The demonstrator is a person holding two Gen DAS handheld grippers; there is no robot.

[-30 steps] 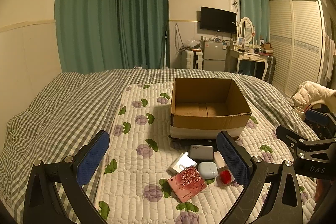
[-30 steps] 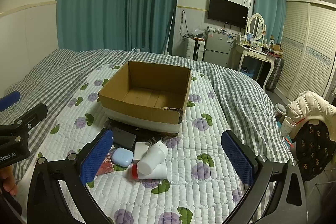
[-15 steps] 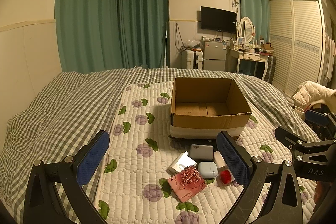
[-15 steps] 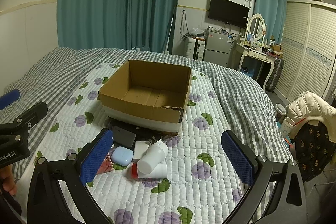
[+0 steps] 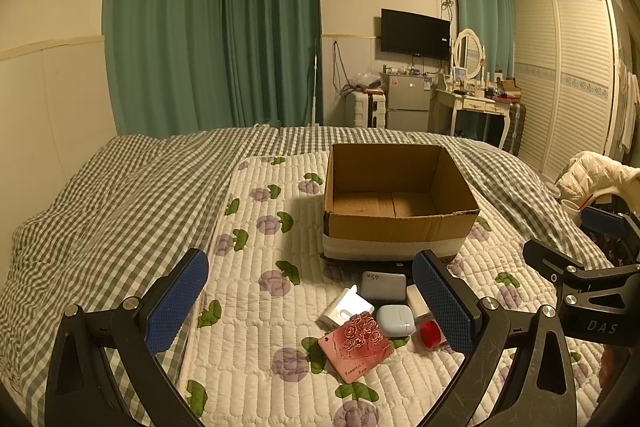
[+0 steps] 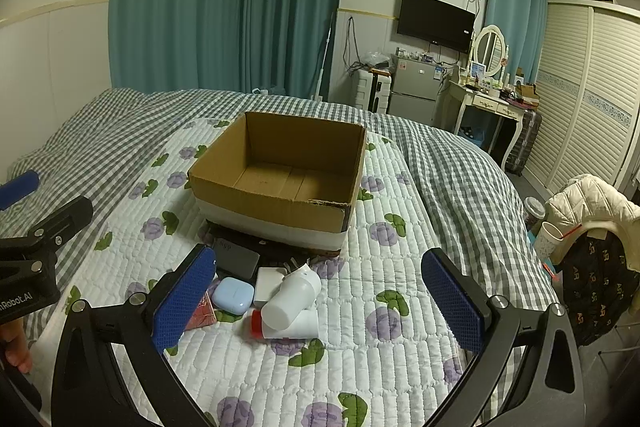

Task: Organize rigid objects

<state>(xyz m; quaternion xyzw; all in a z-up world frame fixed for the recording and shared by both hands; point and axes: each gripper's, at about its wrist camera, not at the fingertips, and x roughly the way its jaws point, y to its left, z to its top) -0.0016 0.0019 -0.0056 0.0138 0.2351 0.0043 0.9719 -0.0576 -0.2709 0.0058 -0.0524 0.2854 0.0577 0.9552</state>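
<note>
An empty cardboard box [image 5: 400, 201] [image 6: 280, 179] stands on the quilted bed mat. In front of it lies a small pile: a grey power bank [image 5: 383, 285] [image 6: 236, 257], a pale blue earbud case [image 5: 395, 319] [image 6: 233, 294], a white charger [image 5: 346, 307] [image 6: 269, 285], a pink rose card [image 5: 356, 345], a white bottle [image 6: 292, 297] and a red-capped tube [image 5: 430, 333] [image 6: 288, 325]. My left gripper [image 5: 308, 303] is open and empty, above and short of the pile. My right gripper [image 6: 320, 305] is open and empty, also short of it.
The flowered mat [image 5: 256, 307] lies on a grey checked bedspread [image 5: 112, 211]. A chair with a cream jacket [image 6: 592, 203] and a paper cup [image 6: 550, 239] stands at the bed's right. A dressing table [image 6: 492, 99] and fridge are beyond.
</note>
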